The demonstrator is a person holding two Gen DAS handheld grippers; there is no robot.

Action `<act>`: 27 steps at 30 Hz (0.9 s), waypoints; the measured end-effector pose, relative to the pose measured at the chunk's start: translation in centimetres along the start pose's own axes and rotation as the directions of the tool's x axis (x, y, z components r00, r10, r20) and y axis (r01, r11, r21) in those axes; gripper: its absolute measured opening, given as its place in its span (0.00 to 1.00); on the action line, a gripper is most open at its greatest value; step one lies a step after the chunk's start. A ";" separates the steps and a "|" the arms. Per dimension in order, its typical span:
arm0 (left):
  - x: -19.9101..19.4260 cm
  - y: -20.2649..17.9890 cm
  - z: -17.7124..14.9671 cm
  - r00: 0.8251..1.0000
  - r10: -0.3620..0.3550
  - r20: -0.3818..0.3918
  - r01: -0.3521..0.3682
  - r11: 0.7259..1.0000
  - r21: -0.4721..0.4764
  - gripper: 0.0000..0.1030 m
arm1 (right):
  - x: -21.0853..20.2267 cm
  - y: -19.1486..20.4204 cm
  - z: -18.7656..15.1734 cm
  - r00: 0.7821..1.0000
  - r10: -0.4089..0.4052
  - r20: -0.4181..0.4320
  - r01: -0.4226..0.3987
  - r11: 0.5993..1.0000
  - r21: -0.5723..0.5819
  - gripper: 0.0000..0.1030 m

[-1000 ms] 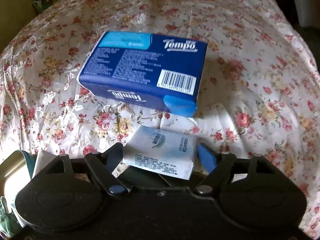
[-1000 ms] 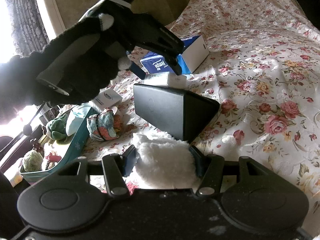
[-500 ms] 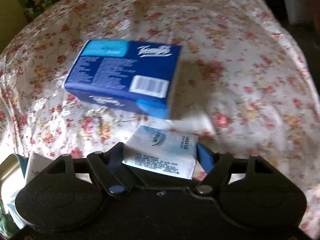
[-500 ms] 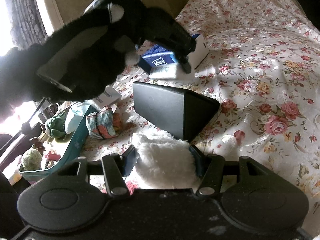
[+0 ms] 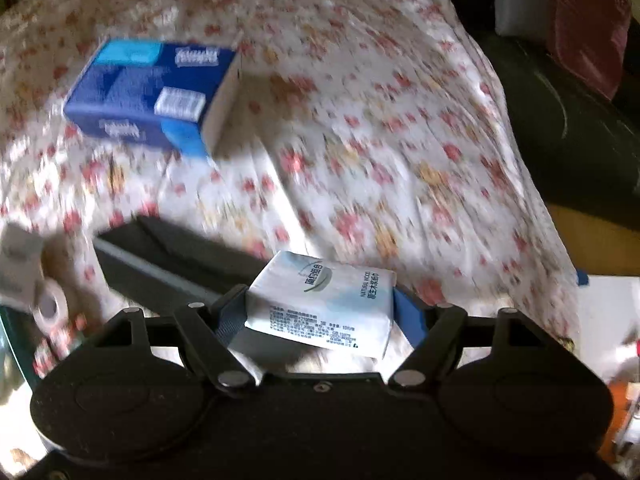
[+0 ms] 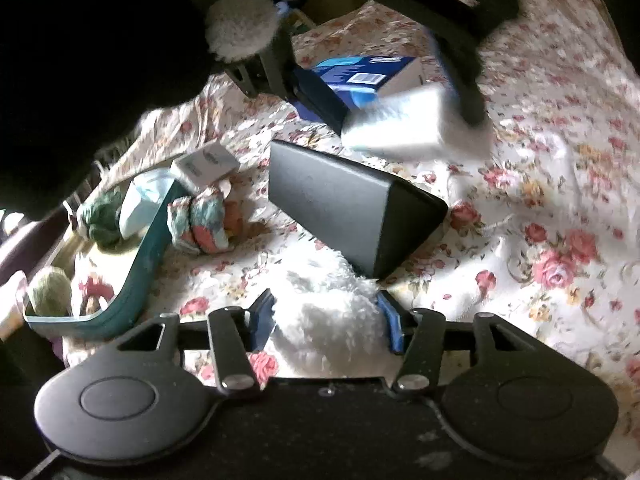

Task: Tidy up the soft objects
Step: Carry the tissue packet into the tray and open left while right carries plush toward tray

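Note:
My left gripper (image 5: 320, 312) is shut on a small white tissue pack (image 5: 324, 300) and holds it in the air above a black bin (image 5: 172, 256). In the right wrist view the same pack (image 6: 400, 124) is blurred, just beyond the black bin (image 6: 344, 204). My right gripper (image 6: 326, 320) is shut on a fluffy white cloth (image 6: 328, 312) low over the floral bedspread (image 6: 540, 184), just in front of the bin.
A blue Tempo tissue box (image 5: 152, 92) lies on the bedspread behind the bin, also in the right wrist view (image 6: 372, 76). A teal tray (image 6: 132, 256) with soft items is at left, with rolled socks (image 6: 200, 220) and a small white box (image 6: 206, 164) beside it.
My left gripper has carried the tissue pack back and to the right, from near the blue box to above the black bin. My right gripper has stayed put with the white cloth.

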State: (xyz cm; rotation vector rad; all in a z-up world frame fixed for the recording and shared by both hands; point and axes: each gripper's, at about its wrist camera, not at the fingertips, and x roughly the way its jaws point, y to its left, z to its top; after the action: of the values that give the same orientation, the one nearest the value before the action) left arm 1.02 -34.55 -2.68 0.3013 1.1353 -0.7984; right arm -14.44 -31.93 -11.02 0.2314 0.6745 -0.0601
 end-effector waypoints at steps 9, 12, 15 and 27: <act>-2.7 0.2 -4.4 0.998 0.002 -0.055 -0.005 0.999 -0.046 0.69 | -4.7 0.8 0.3 0.998 -0.033 -0.055 0.029 0.997 -0.076 0.50; -3.1 0.7 -5.9 0.998 0.012 -0.061 -0.015 0.998 -0.061 0.69 | -5.7 0.6 0.1 0.995 -0.044 -0.089 0.037 0.996 -0.080 0.50; -3.5 1.5 -7.3 0.998 0.006 -0.062 -0.012 0.996 -0.091 0.69 | -6.5 0.3 -0.2 0.988 -0.067 -0.139 0.053 0.994 -0.100 0.50; -7.4 7.1 -11.9 0.996 0.086 -0.035 -0.091 0.974 -0.207 0.69 | -8.8 -1.5 1.0 0.965 -0.086 -0.250 0.086 0.996 -0.009 0.50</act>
State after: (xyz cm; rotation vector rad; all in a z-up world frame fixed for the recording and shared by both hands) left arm -3.62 -19.54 -2.29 0.1861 1.2109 -0.5927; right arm -20.92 -33.82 -5.01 0.2132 0.9360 -0.1162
